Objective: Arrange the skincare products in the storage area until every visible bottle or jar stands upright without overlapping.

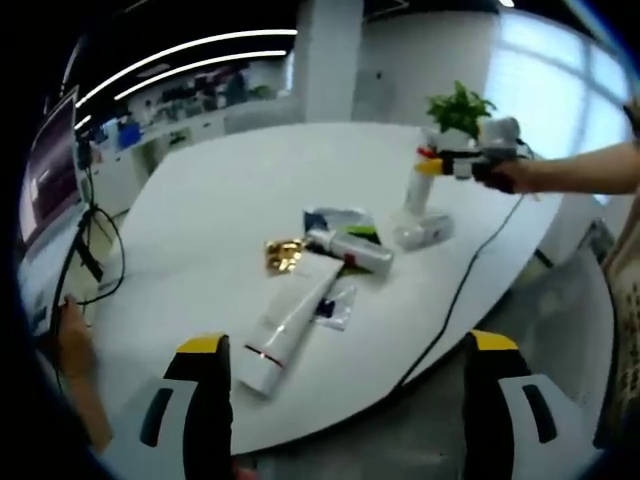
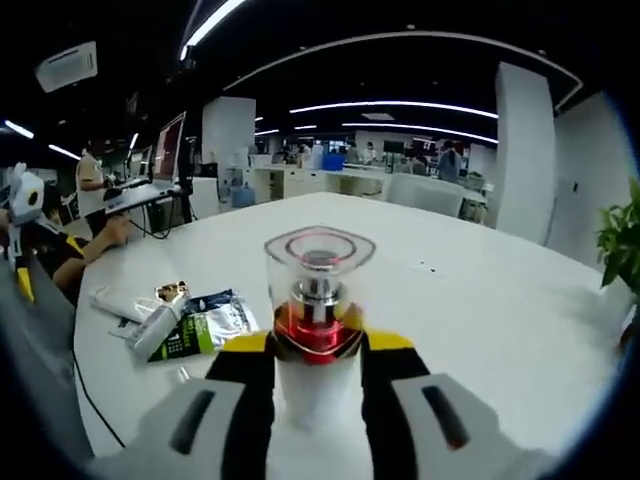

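Observation:
My right gripper [image 2: 318, 345] is shut on a white pump bottle [image 2: 318, 300] with a clear cap and a red collar, held upright over the white table [image 2: 480, 300]. In the left gripper view that same bottle [image 1: 417, 190] stands upright at the table's far right, with the right gripper [image 1: 445, 165] on its top. A white jar [image 1: 425, 231] lies beside it. Mid-table lie a long white tube [image 1: 290, 318], a white bottle [image 1: 350, 250], a gold item [image 1: 283, 255] and a sachet [image 1: 342, 220]. My left gripper [image 1: 350, 345] hangs open in front of the table, well short of the tube.
A black cable [image 1: 468, 290] runs across the table's right side and off the near edge. A potted plant [image 1: 459, 108] stands behind the held bottle. A small flat packet [image 1: 335, 305] lies by the tube. A monitor and stand [image 1: 60, 180] sit at the left.

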Available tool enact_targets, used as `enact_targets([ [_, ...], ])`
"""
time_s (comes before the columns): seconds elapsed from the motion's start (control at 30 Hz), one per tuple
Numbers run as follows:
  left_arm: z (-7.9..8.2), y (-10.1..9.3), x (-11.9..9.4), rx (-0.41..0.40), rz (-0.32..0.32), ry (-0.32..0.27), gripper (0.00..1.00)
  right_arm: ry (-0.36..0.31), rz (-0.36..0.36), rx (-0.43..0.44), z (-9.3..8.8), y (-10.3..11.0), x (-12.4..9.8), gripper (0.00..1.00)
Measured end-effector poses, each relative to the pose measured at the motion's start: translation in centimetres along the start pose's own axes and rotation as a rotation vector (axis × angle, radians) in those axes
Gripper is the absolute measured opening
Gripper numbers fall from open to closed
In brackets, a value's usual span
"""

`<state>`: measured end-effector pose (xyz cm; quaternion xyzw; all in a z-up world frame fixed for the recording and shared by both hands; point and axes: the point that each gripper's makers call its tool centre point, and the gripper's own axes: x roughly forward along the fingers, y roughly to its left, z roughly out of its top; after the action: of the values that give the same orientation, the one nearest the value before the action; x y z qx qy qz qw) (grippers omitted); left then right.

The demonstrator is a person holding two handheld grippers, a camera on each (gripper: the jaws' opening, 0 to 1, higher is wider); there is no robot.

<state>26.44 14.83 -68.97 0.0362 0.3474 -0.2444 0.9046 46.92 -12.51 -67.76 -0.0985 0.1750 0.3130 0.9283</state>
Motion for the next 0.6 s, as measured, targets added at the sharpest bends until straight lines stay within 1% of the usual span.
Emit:
enact_targets([
  [0.07,0.0,0.0,0.0,0.002,-0.001,0.001,0.95,0.025,-0.005,0.010,-0.5,0.0,0.1,0.33],
  [0.17,-0.1,-0.1,0.0,0.009,-0.003,0.004,0.94,0.013,-0.016,0.063,-0.5,0.0,0.0,0.33],
  [0.27,-0.1,-0.2,0.1,0.016,-0.004,0.007,0.94,0.015,-0.016,0.057,-0.4,0.1,0.1,0.33],
  [0.33,-0.1,-0.2,0.0,0.021,-0.006,0.008,0.94,0.017,-0.004,0.061,-0.3,0.5,0.4,0.33],
  [0.47,-0.1,-0.3,0.0,0.024,-0.008,0.007,0.94,0.015,0.024,0.037,-0.1,1.8,0.9,0.32],
  [0.6,0.0,-0.3,-0.1,0.021,-0.007,0.002,0.94,0.006,0.010,0.049,-0.1,1.8,1.3,0.32],
])
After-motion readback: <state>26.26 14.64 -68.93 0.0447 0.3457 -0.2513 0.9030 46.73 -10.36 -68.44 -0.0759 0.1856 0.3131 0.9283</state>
